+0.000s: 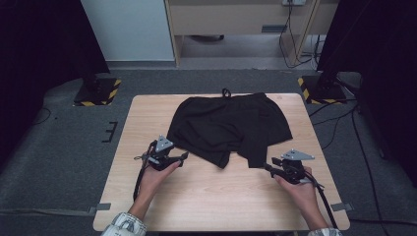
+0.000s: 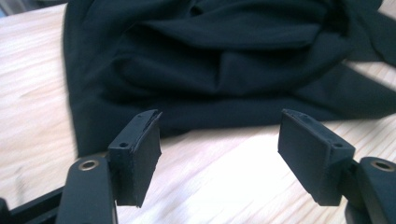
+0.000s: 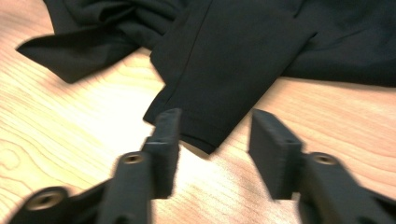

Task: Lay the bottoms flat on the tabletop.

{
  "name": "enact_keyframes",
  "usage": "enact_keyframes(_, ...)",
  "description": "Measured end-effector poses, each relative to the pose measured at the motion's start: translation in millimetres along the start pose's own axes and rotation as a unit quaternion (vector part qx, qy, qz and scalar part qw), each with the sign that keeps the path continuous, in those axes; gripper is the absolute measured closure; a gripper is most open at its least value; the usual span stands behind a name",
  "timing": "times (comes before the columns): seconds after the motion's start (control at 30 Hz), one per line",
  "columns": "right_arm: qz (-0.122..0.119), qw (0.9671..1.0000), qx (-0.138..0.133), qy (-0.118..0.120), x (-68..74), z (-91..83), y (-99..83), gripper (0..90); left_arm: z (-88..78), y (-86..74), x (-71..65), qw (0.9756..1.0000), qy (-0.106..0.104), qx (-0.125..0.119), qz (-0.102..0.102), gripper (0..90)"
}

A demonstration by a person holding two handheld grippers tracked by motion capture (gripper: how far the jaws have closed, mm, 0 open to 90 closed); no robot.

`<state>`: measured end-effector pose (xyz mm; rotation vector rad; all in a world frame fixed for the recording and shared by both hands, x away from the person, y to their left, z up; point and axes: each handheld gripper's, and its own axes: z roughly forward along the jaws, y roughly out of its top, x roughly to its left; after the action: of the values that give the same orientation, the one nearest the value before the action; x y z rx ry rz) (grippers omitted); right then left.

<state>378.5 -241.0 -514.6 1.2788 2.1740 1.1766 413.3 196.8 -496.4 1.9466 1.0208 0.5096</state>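
1. So there's a pair of black, soft fabric shorts [image 1: 228,128] lying crumpled on the pale wooden surface [image 1: 216,196], spread across its far half, waistband and drawstring toward the far edge.
2. The left tool [image 1: 185,155] sits at the near left hem of the shorts, low over the wood. In the left gripper view its 2 jaws stand wide apart with bare wood between them, and the cloth [image 2: 219,65] starts just past the tips. Nothing held.
3. The right tool [image 1: 268,166] points at the folded flap hanging down at the shorts' near right corner. In the right gripper view that hem [image 3: 224,79] lies just ahead of the jaws, which are partly open and empty.
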Motion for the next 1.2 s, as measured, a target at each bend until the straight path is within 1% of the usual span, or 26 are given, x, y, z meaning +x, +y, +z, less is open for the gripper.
enact_keyframes(0.07,-0.002,0.9999,-0.007,-0.008,4.0,-6.3,2.9,44.9,4.8,8.0,-5.2,0.9999,-0.009,-0.006,-0.003,29.5)
enact_keyframes(0.13,-0.006,0.9998,-0.012,-0.012,8.3,-12.5,2.1,42.0,9.6,16.4,-11.7,0.9998,-0.012,-0.015,0.000,29.7)
enact_keyframes(0.17,-0.009,0.9998,-0.010,-0.014,10.5,-14.4,0.3,41.5,12.8,21.7,-16.6,0.9998,-0.009,-0.017,0.007,29.9)
enact_keyframes(0.2,-0.012,0.9998,-0.006,-0.014,12.5,-15.0,-2.2,41.1,14.7,24.3,-20.1,0.9996,0.003,-0.023,0.014,31.1)
enact_keyframes(0.23,-0.015,0.9998,-0.003,-0.014,13.2,-14.9,-3.8,40.7,17.7,27.3,-24.3,0.9993,0.010,-0.034,0.015,32.9)
enact_keyframes(0.27,-0.016,0.9997,0.002,-0.017,14.2,-14.5,-5.8,40.3,23.3,31.2,-28.6,0.9990,0.000,-0.043,0.008,34.4)
enact_keyframes(0.3,-0.017,0.9996,0.008,-0.020,14.8,-14.9,-8.3,40.1,27.6,33.7,-31.2,0.9990,-0.011,-0.042,0.007,34.5)
enact_keyframes(0.33,-0.017,0.9996,0.007,-0.023,14.8,-15.5,-9.9,40.1,31.9,36.0,-34.1,0.9991,-0.018,-0.038,0.009,34.0)
enact_keyframes(0.37,-0.013,0.9996,0.008,-0.025,15.3,-16.5,-11.3,40.2,38.8,39.2,-39.8,0.9989,-0.025,-0.034,0.020,33.8)
enact_keyframes(0.43,-0.012,0.9995,0.006,-0.030,13.6,-20.8,-14.4,40.4,48.2,43.5,-48.2,0.9983,-0.034,-0.028,0.038,33.6)
enact_keyframes(0.5,0.000,0.9994,0.001,-0.034,11.4,-25.3,-17.8,40.5,57.8,46.9,-55.3,0.9979,-0.040,-0.026,0.044,33.6)
enact_keyframes(0.53,0.002,0.9994,0.004,-0.036,10.6,-26.8,-19.6,40.6,61.6,47.9,-57.4,0.9977,-0.042,-0.025,0.047,33.7)
enact_keyframes(0.6,0.005,0.9992,0.008,-0.039,9.9,-28.2,-23.3,41.0,74.9,51.0,-64.2,0.9976,-0.031,-0.002,0.063,37.4)
enact_keyframes(0.67,0.006,0.9991,0.010,-0.041,10.2,-29.7,-26.5,41.5,82.7,51.6,-66.2,0.9975,-0.022,0.012,0.066,37.9)
enact_keyframes(0.7,0.006,0.9990,0.011,-0.042,10.7,-30.8,-27.9,41.6,86.1,51.7,-66.5,0.9977,-0.017,0.015,0.064,39.8)
enact_keyframes(0.77,0.003,0.9990,0.012,-0.043,11.8,-33.2,-29.9,42.0,91.9,51.9,-67.1,0.9968,-0.003,0.032,0.073,49.1)
enact_keyframes(0.8,0.001,0.9989,0.013,-0.046,12.0,-34.4,-30.7,42.3,93.8,51.5,-66.4,0.9965,-0.001,0.039,0.074,60.3)
enact_keyframes(0.83,-0.001,0.9988,0.014,-0.046,11.9,-35.8,-31.1,42.4,95.6,51.2,-65.0,0.9966,-0.005,0.046,0.067,68.4)
enact_keyframes(0.87,0.002,0.9987,0.013,-0.048,11.9,-37.0,-31.8,42.5,96.2,51.2,-63.4,0.9968,-0.013,0.053,0.058,76.5)
enact_keyframes(0.9,0.004,0.9987,0.013,-0.049,11.5,-38.1,-32.3,42.8,95.2,51.2,-62.4,0.9973,-0.020,0.051,0.048,83.4)
enact_keyframes(0.93,0.002,0.9987,0.011,-0.050,10.5,-39.0,-32.6,42.8,93.1,51.0,-62.3,0.9976,-0.021,0.047,0.046,86.8)
enact_keyframes(1.0,0.005,0.9986,0.010,-0.052,9.6,-39.5,-33.2,43.1,86.2,50.6,-62.8,0.9980,-0.016,0.038,0.047,87.4)
enact_keyframes(1.07,0.004,0.9985,0.012,-0.053,8.7,-38.3,-33.4,43.2,72.1,49.0,-61.6,0.9988,-0.018,0.019,0.041,87.4)
enact_keyframes(1.13,0.002,0.9985,0.016,-0.053,9.0,-36.0,-33.8,43.2,50.0,43.5,-57.8,0.9993,-0.028,-0.002,0.026,87.4)
enact_keyframes(1.2,-0.003,0.9986,0.017,-0.050,9.7,-33.6,-33.3,43.3,33.6,35.6,-55.0,0.9992,-0.032,-0.010,0.021,87.5)
